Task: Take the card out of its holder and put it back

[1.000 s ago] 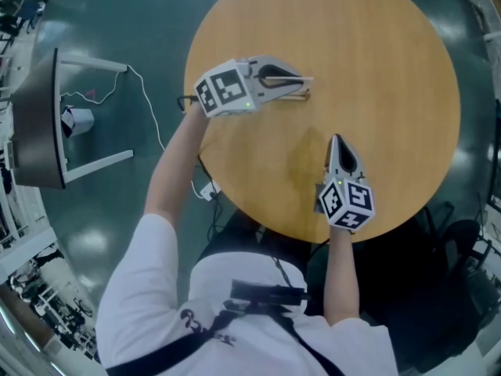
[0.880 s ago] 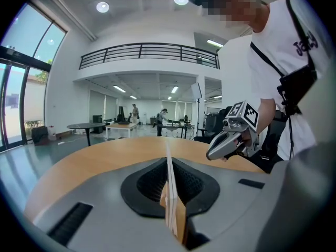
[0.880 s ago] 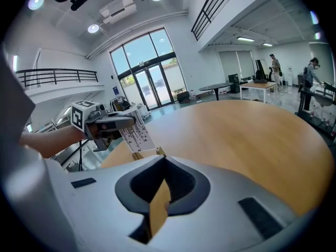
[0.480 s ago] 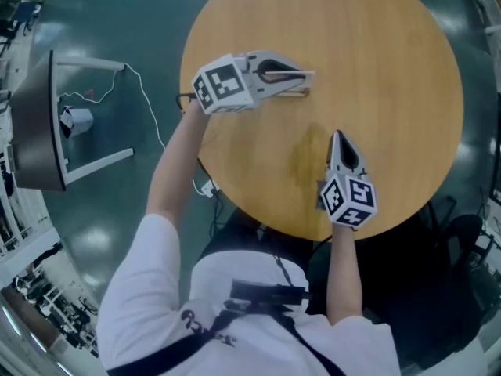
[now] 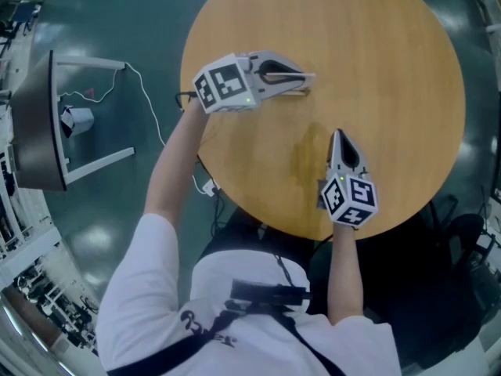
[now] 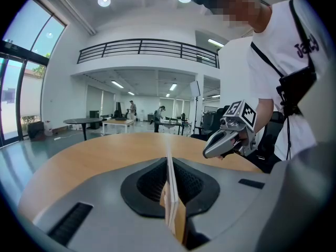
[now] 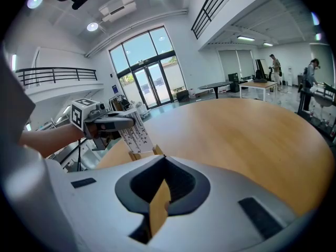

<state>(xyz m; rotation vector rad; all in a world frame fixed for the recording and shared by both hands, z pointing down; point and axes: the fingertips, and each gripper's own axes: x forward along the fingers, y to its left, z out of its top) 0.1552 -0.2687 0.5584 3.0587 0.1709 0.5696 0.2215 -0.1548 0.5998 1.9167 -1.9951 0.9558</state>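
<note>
nothing moved, left claw [image 5: 309,77] — clamped on card [image 7: 134,132]

Round wooden desk [image 5: 391,92] stood on a glossy dark green floor [image 5: 117,22]. A thin white cable [image 5: 151,108] trailed over the floor left of the desk. A railed balcony [image 6: 147,49] ran above the hall. Tall glass doors [image 7: 149,83] closed the far wall, and people [image 7: 275,64] stood by a distant table [image 7: 260,84].

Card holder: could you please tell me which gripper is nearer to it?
Left. The left gripper is at the holder, gripping the card; the right gripper sits apart, nearer the person.
</note>
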